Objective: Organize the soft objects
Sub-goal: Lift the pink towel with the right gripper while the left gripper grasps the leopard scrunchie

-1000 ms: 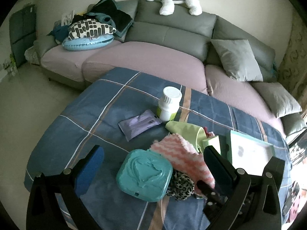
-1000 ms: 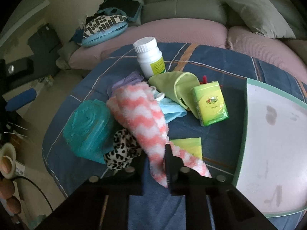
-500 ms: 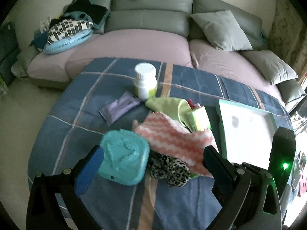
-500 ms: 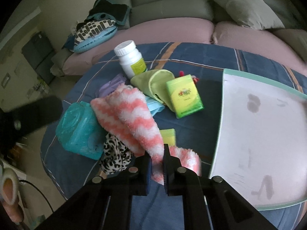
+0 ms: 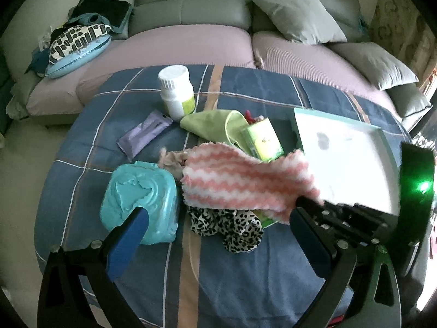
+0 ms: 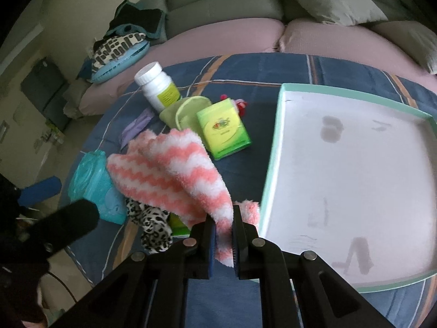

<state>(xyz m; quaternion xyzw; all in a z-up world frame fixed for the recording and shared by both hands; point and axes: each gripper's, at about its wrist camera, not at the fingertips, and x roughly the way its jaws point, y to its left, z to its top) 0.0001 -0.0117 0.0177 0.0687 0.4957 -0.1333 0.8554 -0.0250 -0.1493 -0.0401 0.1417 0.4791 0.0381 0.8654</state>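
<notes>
My right gripper [image 6: 222, 235] is shut on one end of a fluffy pink-and-white zigzag cloth [image 6: 174, 175], right beside the left rim of the white tray [image 6: 273, 147]. The cloth [image 5: 240, 180] stretches back over the pile, above a leopard-print cloth [image 5: 229, 224]. My left gripper [image 5: 218, 235] hangs open above the leopard cloth and the teal wipes box [image 5: 139, 194], with nothing between its fingers. A light green cloth [image 5: 213, 125] lies behind the pile, partly under a green tissue pack [image 5: 262, 142].
A white bottle [image 5: 176, 93] and a purple packet [image 5: 144, 136] sit on the blue checked cover toward the sofa. A small yellow-green item shows under the zigzag cloth. The sofa behind holds grey cushions [image 5: 297, 16] and a heap of clothes [image 5: 82, 35].
The right gripper has dragged the zigzag cloth to the right, up to the tray's rim, and the cloth is now stretched out. The left gripper has sunk closer over the pile.
</notes>
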